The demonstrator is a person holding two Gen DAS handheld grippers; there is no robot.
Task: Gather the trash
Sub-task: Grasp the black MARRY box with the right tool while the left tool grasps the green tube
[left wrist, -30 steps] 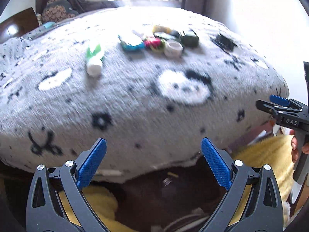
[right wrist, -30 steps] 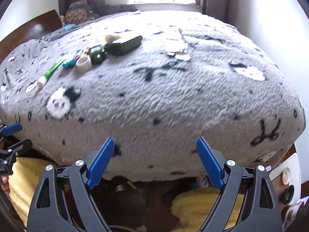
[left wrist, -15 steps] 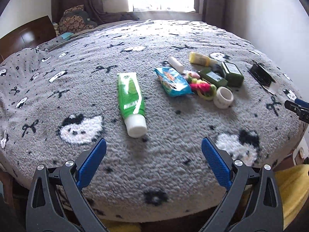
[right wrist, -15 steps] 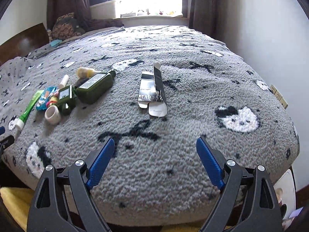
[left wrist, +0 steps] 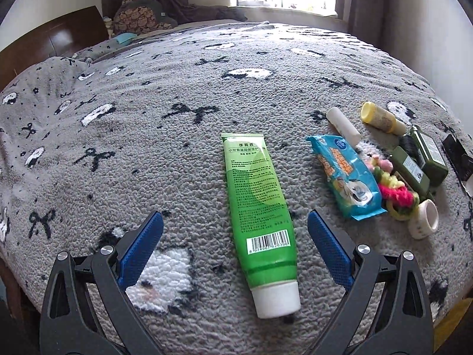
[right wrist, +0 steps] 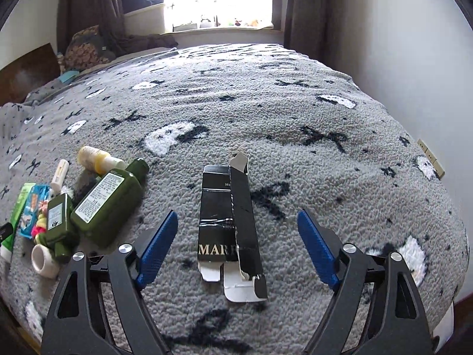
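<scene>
Now, both my claws hang wide open and empty over the grey blanket (left wrist: 177, 153), each lined up on a piece of trash.

My left claw (left wrist: 235, 245) has the green tube (left wrist: 260, 207) lying lengthwise straight ahead between its spread jaws, white cap nearest me; the blue wrapper (left wrist: 346, 177) and the cluster of small bottles sit off to its right. My right claw (right wrist: 238, 247) frames the flattened black carton (right wrist: 229, 222) the same way, with the green bottles (right wrist: 103, 204) off to its left. I judge the carton the trickier pick: it lies flat on the pile, so I should dip low, catch the raised folded strip, and close gently. For the tube, I would grip across the firm cap end.
</scene>
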